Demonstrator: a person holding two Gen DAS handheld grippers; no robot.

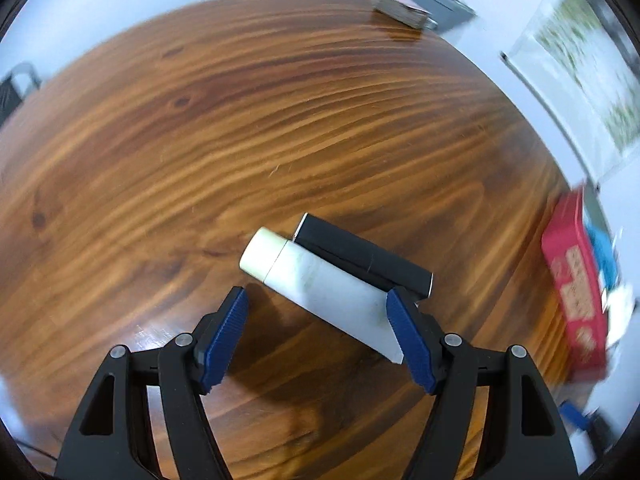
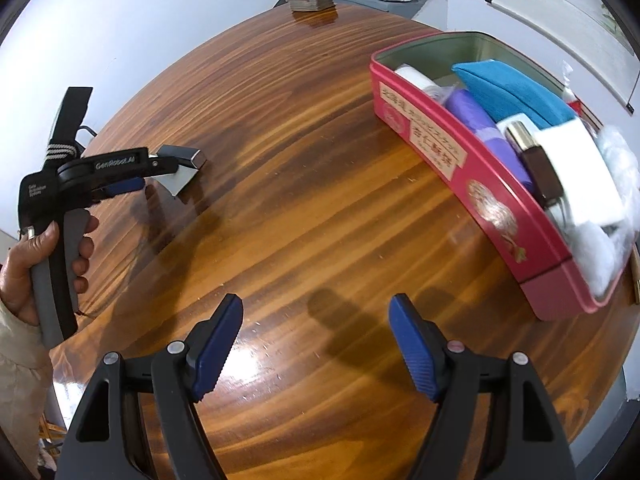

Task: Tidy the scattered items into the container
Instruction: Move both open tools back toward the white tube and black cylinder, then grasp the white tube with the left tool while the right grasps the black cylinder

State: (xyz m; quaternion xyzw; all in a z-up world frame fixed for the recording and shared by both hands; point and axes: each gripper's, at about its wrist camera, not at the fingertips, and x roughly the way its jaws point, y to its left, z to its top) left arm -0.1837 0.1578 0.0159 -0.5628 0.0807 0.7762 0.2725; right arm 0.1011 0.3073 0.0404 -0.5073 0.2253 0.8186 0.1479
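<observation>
A: Starting nearest the lens. Left gripper [image 1: 316, 312] is pointing steeply down at the wooden table [image 1: 200, 140], its blue pads standing spread wide. Nothing is being pinched.

B: Contact?

A: The right-hand pad is overlapping the flat crimped end of the white tube [image 1: 320, 284]; I cannot tell whether it is touching. The left-hand pad is standing clear of the tube, with bare wood under it.

B: Taking the tube as reference from here.

A: Agreed. The tube is lying flat on the table, its pale cap pointing away from the gripper and to the left. A black rectangular case [image 1: 360, 256] is lying directly against the tube's far side, parallel to it. Well off to the tube's right, at the table edge, the red tin [image 1: 572, 300] is sitting, blurred in this view.

B: Right gripper?

A: Right gripper [image 2: 316, 320] is likewise hanging spread over bare wood, nothing between its pads. Its view is showing a hand [image 2: 36, 256] gripping the left tool's grey handle, with the tube and case just beyond that tool's tip.

B: Tin contents?

A: The red tin [image 2: 460, 176] is standing open far to the right of the tube, holding a teal pouch [image 2: 512, 92], a purple item [image 2: 488, 128], a white box [image 2: 580, 168], and a brown-and-gold stick [image 2: 536, 160].

B: Furthest?

A: A deck of cards [image 2: 311, 0] is resting at the table's far edge, well beyond the tube.
</observation>
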